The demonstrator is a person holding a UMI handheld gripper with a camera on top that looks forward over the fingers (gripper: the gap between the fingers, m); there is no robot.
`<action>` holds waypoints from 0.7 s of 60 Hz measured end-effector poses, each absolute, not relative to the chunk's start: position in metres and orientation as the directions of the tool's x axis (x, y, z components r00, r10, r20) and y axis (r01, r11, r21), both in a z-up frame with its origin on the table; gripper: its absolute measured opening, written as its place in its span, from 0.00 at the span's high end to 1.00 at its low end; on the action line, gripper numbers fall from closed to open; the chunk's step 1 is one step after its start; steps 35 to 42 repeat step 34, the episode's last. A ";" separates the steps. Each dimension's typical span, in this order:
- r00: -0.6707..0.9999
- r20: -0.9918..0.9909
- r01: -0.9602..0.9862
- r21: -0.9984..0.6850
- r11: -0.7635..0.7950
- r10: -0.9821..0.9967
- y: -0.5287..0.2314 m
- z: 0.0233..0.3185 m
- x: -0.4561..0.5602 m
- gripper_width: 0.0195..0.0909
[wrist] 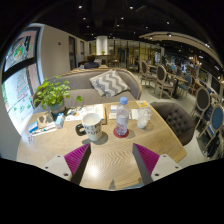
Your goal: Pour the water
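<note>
One wide-angle camera rides on the gripper, looking forward along its fingers and slightly down onto the surface, set back from the water bottle, the room beyond.

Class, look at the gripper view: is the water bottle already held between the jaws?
No: the water bottle stands on the table beyond the open gripper, beside the mug.

Light wooden tabletop; grey sofa with patterned cushion beyond far edge; potted plant at far-left corner; chairs right; ceiling spotlights.
</note>
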State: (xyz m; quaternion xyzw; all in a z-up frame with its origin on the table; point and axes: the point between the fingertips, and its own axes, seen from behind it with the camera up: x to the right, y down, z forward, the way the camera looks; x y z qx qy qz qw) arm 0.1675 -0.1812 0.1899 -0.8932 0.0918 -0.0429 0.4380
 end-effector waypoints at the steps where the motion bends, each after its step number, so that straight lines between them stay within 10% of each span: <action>1: 0.980 -0.003 -0.125 -0.790 -0.600 -0.200 -0.185 0.192 0.166 0.08; 42: 0.979 0.051 -0.074 -0.811 -0.580 -0.196 -0.221 0.218 0.167 0.08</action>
